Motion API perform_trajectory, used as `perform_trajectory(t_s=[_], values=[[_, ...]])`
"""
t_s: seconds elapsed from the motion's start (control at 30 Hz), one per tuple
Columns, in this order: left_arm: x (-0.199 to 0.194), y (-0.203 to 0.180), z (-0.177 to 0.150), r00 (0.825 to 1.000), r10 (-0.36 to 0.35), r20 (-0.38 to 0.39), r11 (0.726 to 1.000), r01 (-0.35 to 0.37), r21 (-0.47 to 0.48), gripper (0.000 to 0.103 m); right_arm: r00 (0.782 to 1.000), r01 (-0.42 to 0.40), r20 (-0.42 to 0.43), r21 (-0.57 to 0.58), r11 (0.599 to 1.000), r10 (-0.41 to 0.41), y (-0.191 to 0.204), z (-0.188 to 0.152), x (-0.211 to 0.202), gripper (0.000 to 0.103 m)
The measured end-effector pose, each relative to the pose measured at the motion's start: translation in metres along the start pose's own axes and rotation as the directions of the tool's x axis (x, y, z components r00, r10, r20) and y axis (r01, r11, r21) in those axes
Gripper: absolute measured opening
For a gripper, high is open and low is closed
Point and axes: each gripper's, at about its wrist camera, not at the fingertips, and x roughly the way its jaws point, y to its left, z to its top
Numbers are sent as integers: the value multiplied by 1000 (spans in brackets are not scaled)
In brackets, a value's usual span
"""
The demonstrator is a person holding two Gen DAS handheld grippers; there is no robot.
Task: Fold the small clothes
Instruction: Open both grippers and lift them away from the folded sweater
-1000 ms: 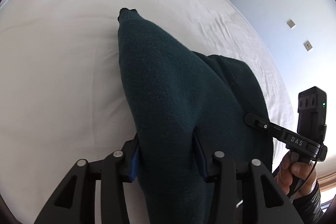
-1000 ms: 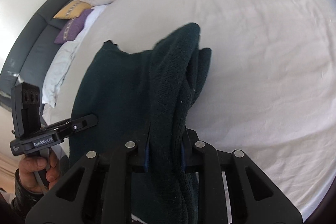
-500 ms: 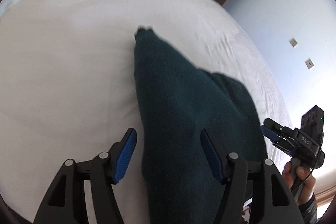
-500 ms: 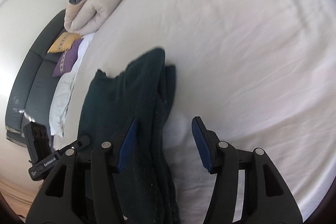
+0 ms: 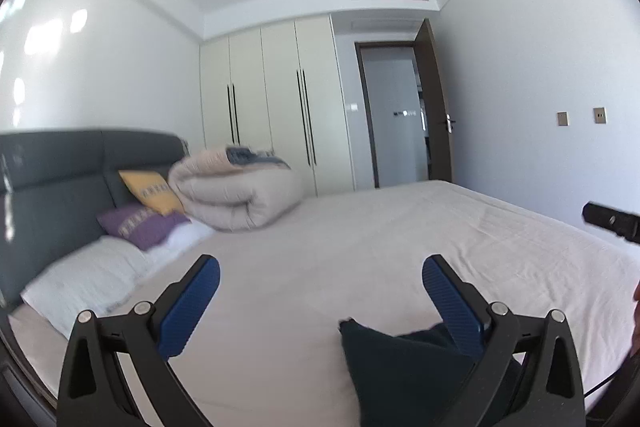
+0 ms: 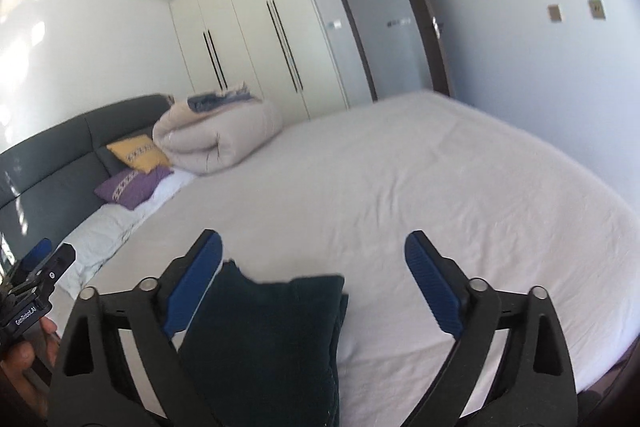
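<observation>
Both grippers, left [image 5: 320, 301] and right [image 6: 314, 277], had let go, jaws wide; folded sweater [image 6: 264, 343] lay on the bed [image 6: 440, 195], fold visible only from the right.

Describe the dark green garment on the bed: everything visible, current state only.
The dark green garment looks like a thick, fuzzy knit or fleece, plain, with no visible print. It lies folded on the white bed sheet, stacked layers showing along its right edge and a small notch in its far edge. The left wrist view shows only a pointed far corner. Both the left gripper and right gripper are open above it, gripping nothing. Its near end is out of view.
</observation>
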Motion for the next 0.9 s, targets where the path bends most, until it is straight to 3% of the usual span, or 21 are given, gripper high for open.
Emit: perform_trajectory(t_s=[0.1,0.17,0.23,0.3,0.4,0.5,0.6,0.67,0.8,0.9], values=[[-15,-9,14,998,0,62,998,-4,61,103,984,10,177,-31,999,-5,13,18,-42,103],[-17,-9,14,999,-30,27,999,29,39,103,971,8,237,-89,996,14,24,28,-64,103],[-10,-7,7,997,-51,-63,999,50,-14,103,968,6,248,-133,991,28,34,36,-78,103],[0,-7,-6,986,-103,-133,994,96,-57,103,979,-5,203,-154,988,36,43,39,-85,103],[4,-14,-33,971,-98,-218,994,86,-61,103,997,-42,62,-176,984,54,49,28,-94,103],[10,-17,-58,935,-111,-337,993,91,-75,103,999,-25,-42,-162,986,19,45,14,-85,103],[15,-19,-68,909,-118,-401,992,86,-98,103,984,33,-170,-123,992,-54,27,-10,-62,103],[19,-21,-75,889,-118,-443,992,88,-88,103,963,74,-254,-77,994,-91,12,-26,-51,103],[31,-25,-99,822,-108,-559,994,77,-79,103,930,153,-327,-73,985,-169,-5,-50,-33,103],[37,-25,-111,788,-133,-601,990,84,-109,103,908,184,-364,-94,978,-206,-7,-60,-15,103]])
